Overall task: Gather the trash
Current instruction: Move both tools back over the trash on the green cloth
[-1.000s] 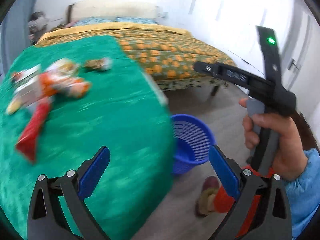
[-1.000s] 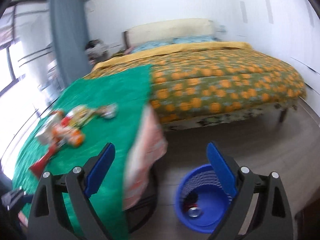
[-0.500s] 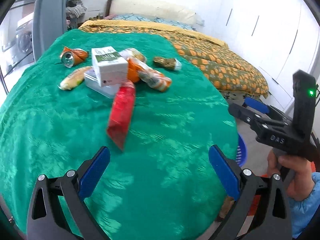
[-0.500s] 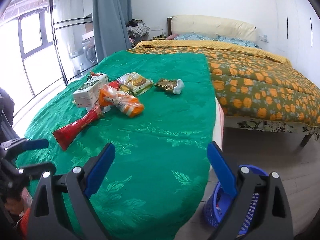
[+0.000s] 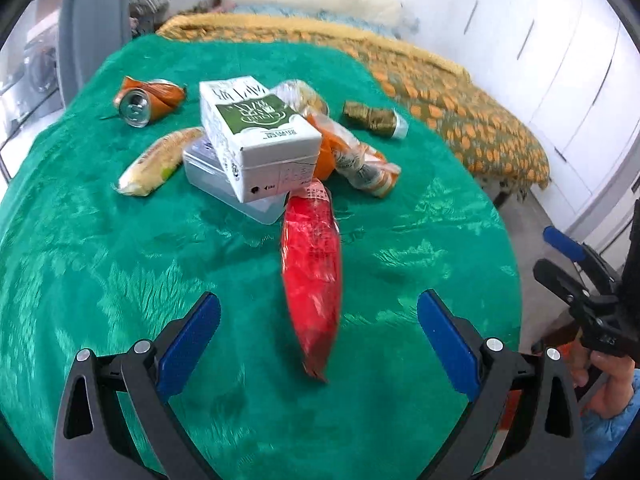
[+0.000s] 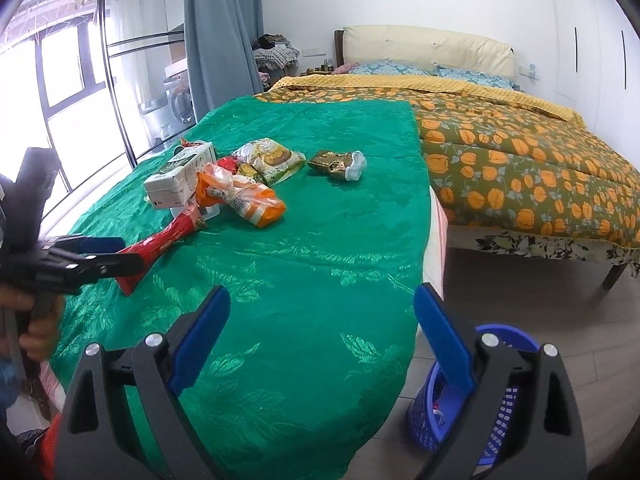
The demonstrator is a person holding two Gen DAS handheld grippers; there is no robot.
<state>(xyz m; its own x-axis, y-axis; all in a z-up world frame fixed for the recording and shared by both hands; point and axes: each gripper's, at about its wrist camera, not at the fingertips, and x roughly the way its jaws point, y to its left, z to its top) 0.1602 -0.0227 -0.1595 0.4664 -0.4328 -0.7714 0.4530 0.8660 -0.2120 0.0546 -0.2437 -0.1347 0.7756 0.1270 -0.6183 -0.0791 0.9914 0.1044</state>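
Ahead, glossy red wrapper (image 5: 312, 276), long and crinkled, between the left gripper's (image 5: 318, 320) wide-apart, empty jaws.

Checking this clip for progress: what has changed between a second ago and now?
Both grippers swung away from the blue basket on the floor toward the trash on the green cloth. The left gripper now hangs open over the near end of the red wrapper; the right gripper is open and empty. Nothing was grasped or released. The trash pile looks undisturbed.

A green cloth (image 5: 120, 264) covers the table, bearing a red packet (image 5: 312, 276), crushed can (image 5: 148, 98) and yellow wrapper (image 5: 156, 160).
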